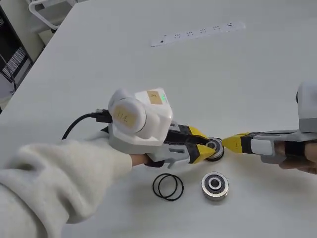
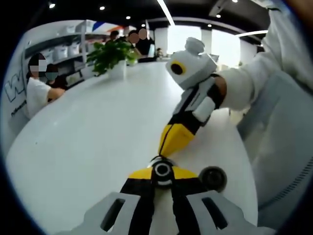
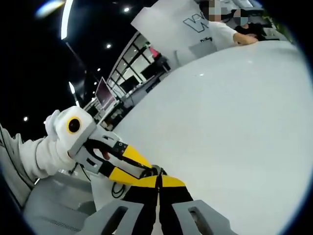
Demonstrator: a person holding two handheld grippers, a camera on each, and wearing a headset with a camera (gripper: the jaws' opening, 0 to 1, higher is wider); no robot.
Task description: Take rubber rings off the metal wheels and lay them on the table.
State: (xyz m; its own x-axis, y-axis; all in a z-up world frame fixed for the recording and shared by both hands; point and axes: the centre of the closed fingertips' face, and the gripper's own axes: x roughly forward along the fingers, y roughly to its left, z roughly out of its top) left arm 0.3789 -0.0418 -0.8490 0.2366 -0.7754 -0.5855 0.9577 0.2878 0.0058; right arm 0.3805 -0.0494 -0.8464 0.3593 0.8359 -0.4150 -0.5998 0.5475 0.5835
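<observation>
Contact between the right gripper (image 1: 230, 143) and the metal wheel (image 1: 215, 148) is hard to read: its jaws are pressed together at the wheel's rim, and any ring between them cannot be made out. Facing it, the left gripper (image 1: 208, 147) is clamped on that wheel. Open table (image 1: 148, 74) stretches beyond both grippers. Two rubber rings (image 1: 168, 187) and a second wheel (image 1: 215, 184) lie near the left gripper, on the person's side.

Left tool (image 1: 212, 148) clamped, right tool (image 1: 228, 143) pinched closed, their tips meeting.
</observation>
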